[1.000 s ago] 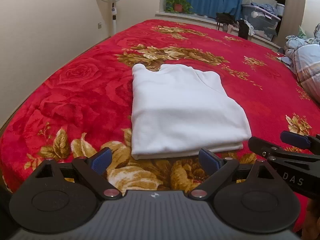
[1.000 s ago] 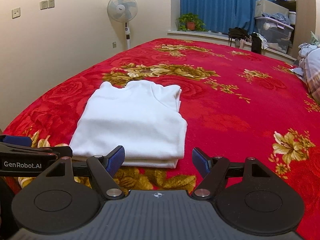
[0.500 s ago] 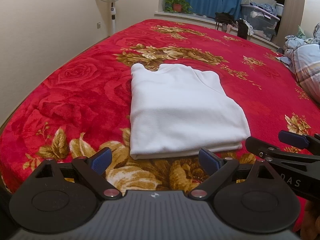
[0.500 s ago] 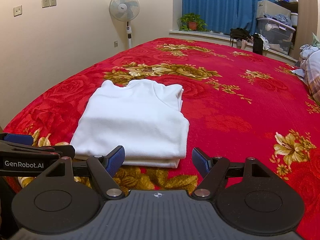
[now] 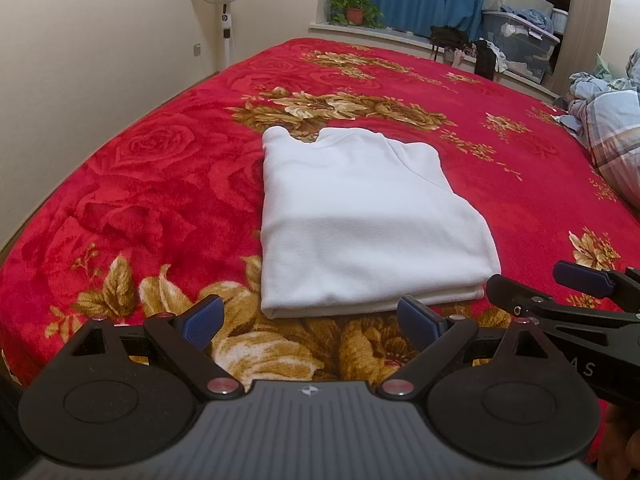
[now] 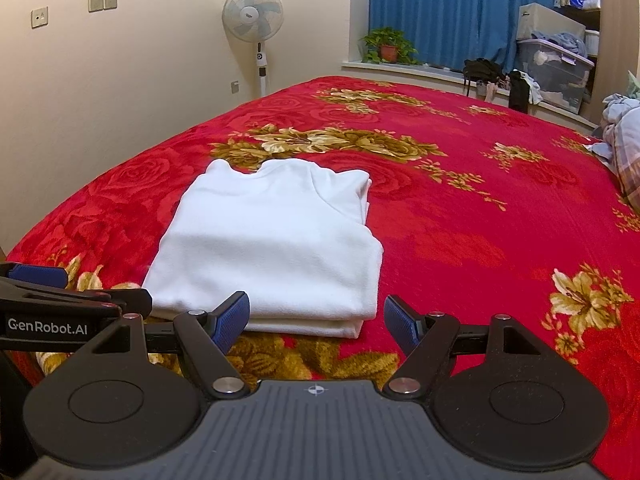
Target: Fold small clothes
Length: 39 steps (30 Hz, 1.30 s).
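Garment: white top [image 5: 360, 216], folded into a flat layered rectangle, neckline at the far end, folded edge toward the cameras; also seen from the right wrist [image 6: 272, 240].
Location: lying on the red flowered blanket [image 5: 160, 184], near the front edge of the bed.
Left gripper [image 5: 310, 320]: fingers spread wide, holding nothing, short of the top's near edge and apart from it.
Right gripper [image 6: 316, 318]: fingers spread wide, empty, just short of the top's near right corner.
Relation of tools: side by side, each visible at the edge of the other's view.
Background: standing fan [image 6: 256, 24], potted plant [image 6: 386, 44], blue curtain [image 6: 440, 8], plaid bedding [image 5: 616, 136] at the right.
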Each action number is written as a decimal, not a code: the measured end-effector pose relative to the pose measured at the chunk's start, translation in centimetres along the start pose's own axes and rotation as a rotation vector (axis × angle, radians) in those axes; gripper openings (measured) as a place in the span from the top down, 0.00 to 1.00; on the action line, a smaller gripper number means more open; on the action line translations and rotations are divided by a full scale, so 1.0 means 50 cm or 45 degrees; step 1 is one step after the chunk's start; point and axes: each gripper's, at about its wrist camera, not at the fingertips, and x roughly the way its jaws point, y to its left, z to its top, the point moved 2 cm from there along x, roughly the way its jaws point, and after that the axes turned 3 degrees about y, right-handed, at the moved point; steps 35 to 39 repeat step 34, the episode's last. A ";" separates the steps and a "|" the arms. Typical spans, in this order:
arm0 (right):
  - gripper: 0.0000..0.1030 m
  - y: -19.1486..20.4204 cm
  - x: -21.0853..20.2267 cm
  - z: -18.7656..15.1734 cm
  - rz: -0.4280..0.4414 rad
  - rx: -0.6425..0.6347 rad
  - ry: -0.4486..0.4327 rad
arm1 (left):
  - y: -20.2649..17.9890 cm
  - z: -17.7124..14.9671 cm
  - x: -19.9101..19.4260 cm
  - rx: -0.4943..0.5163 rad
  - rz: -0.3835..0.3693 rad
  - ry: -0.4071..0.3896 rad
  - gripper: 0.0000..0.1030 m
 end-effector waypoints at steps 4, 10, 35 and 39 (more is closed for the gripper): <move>0.27 0.000 0.000 0.000 0.000 -0.001 -0.001 | -0.002 -0.002 0.000 -0.001 -0.003 0.001 0.07; 0.27 0.001 0.001 0.000 -0.001 -0.006 -0.003 | -0.003 -0.003 -0.001 -0.002 -0.005 0.002 0.07; 0.27 0.000 0.000 0.000 0.000 -0.008 -0.005 | 0.004 -0.002 0.003 0.000 -0.007 -0.002 0.07; 0.27 0.000 0.000 0.000 0.000 -0.008 -0.005 | 0.004 -0.002 0.003 0.000 -0.007 -0.002 0.07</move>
